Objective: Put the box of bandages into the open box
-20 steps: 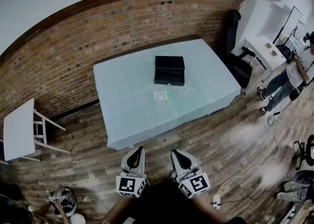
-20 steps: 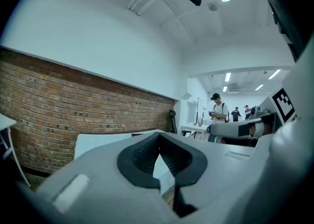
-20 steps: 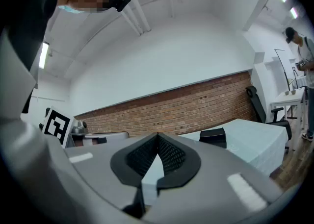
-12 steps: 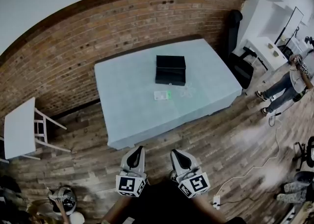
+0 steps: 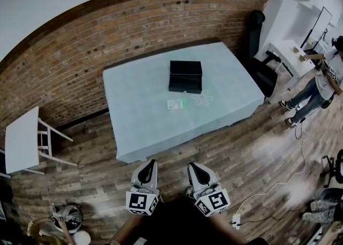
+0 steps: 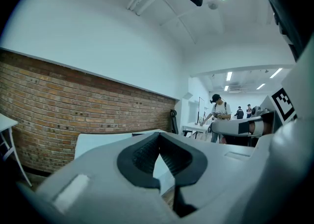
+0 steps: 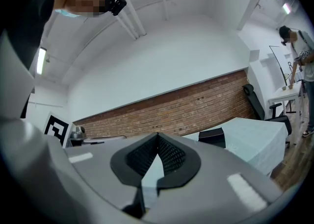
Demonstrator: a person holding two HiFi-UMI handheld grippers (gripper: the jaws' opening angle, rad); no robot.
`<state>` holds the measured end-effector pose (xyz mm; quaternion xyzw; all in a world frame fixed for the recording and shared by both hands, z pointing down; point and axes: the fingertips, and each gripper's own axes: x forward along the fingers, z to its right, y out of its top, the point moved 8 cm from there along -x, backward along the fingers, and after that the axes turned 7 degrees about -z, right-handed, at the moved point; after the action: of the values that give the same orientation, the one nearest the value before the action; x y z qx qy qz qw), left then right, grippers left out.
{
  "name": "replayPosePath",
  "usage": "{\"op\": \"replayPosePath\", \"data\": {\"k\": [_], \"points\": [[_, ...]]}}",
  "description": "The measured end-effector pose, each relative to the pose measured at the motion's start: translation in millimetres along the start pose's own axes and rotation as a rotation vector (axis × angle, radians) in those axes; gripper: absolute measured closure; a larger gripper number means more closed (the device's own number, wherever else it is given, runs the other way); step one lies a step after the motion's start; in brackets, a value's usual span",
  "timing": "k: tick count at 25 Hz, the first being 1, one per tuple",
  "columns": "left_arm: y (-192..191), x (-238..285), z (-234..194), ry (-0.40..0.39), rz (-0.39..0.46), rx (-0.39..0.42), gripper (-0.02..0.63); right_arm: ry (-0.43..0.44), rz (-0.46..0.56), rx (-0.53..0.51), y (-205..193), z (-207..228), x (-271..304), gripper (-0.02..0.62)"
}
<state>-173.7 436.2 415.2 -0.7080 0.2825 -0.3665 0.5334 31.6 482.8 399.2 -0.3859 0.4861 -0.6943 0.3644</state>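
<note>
- Left gripper [image 5: 150, 164] is held low in front of the person, over the wooden floor and well short of the table [image 5: 134, 131]. Its jaws meet at the tips and hold nothing.
- Box of bandages [image 5: 175, 104] lies flat on the table cover, near the front of the black open box [image 5: 185, 76] but not touching it.
- Right gripper [image 5: 193, 168] sits just beside the left one, equally far from the table, with its jaws fully together and empty.
- Clear crumpled item [image 5: 202, 99] lies near the box of bandages, on its right.
- Judged step: approach. Walk up to the table and spread one gripper's jaws before reaching in.
- Grip the box of bandages across its narrow sides, avoiding the clear crumpled item.
- Lift the box of bandages clear of the rim, then lower it inside the open box before releasing.
</note>
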Motion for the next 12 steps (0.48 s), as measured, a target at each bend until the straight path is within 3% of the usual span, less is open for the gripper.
{"op": "replayPosePath", "data": {"k": [12], "points": [[-4, 18, 38, 0.012, -0.013, 0.009, 0.607, 0.025, -0.02, -0.01, -3, 31, -23, 0.595]]}}
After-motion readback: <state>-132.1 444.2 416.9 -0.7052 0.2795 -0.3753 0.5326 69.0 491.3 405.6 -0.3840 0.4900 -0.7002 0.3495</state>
